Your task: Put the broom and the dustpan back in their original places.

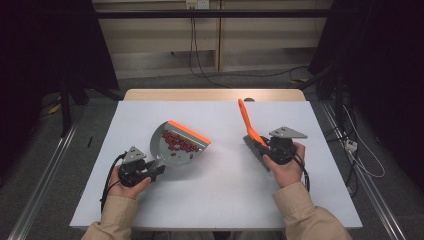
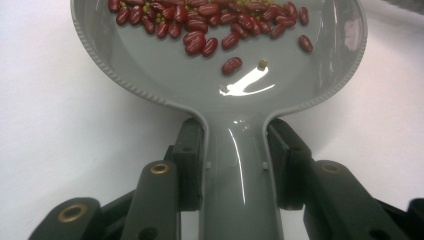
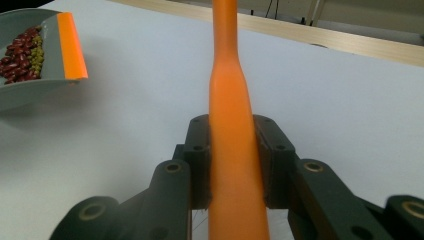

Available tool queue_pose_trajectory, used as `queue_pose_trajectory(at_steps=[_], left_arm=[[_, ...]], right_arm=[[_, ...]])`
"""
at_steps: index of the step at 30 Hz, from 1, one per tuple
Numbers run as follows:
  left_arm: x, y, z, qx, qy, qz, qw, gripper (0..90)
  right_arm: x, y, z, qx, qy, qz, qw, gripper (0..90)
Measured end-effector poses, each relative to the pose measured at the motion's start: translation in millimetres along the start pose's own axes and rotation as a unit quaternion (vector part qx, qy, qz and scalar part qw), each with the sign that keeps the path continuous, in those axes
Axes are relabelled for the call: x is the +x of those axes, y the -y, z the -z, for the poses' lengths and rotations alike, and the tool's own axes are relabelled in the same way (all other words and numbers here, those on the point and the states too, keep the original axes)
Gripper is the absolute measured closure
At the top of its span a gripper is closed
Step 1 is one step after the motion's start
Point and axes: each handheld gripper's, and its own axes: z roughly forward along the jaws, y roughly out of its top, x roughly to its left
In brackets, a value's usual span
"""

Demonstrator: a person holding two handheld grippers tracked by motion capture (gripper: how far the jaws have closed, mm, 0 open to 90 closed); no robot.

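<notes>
Gripping the grey dustpan [image 1: 172, 145] by its handle, the left gripper [image 1: 156, 169] has its jaws pressed against both sides of the handle, as the left gripper view shows close up: dustpan handle [image 2: 239, 165] runs straight between the two black jaws, each pad flat against it. Ahead of the jaws the pan widens; red beans [image 2: 210, 20] lie in a loose heap toward its far end, with a few greenish ones mixed in and one red bean [image 2: 231, 65] lying apart, nearer the gripper. An orange lip [image 1: 189, 132] edges the pan's far side.

Right gripper [image 1: 264, 146] is clamped on the orange brush [image 1: 250, 125]; in the right gripper view the brush handle [image 3: 231, 130] rises between the jaws, both pads tight on it. From the high view the handle points away from the hand, and the bristles [image 1: 252, 149] sit just beside the gripper, low over the white table [image 1: 220, 190].

Dustpan and brush are well apart, the pan off to the right gripper's left.
</notes>
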Motion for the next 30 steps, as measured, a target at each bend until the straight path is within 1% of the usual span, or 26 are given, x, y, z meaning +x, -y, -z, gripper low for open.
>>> queue_pose_trajectory(at_steps=[1, 4, 12, 18, 24, 30], left_arm=[[1.7, 0.6, 0.1, -0.001, -0.005, 0.004, 1.0, 63.1], [6.4, 2.1, 1.1, 0.003, -0.02, 0.008, 0.9998, 63.1], [16.7, 6.5, 3.8, 0.007, -0.044, 0.032, 0.9985, 63.1], [22.7, 8.8, 6.1, 0.009, -0.053, 0.045, 0.9976, 63.1], [26.8, 10.2, 6.0, 0.015, -0.062, 0.054, 0.9965, 63.0], [30.4, 11.1, 4.6, 0.022, -0.075, 0.065, 0.9948, 63.0]], right_arm=[[-1.1, 0.7, 0.8, 0.0, 0.001, -0.002, 1.0, 71.5], [-5.0, 2.8, 3.0, 0.0, 0.005, -0.004, 1.0, 71.5], [-15.4, 9.1, 7.9, 0.005, 0.018, -0.01, 0.9998, 71.5], [-25.8, 12.6, 12.9, 0.002, 0.03, -0.015, 0.9994, 71.5], [-37.5, 16.6, 16.2, 0.006, 0.044, -0.022, 0.9988, 71.5], [-48.1, 21.1, 17.7, 0.011, 0.056, -0.027, 0.998, 71.5]])
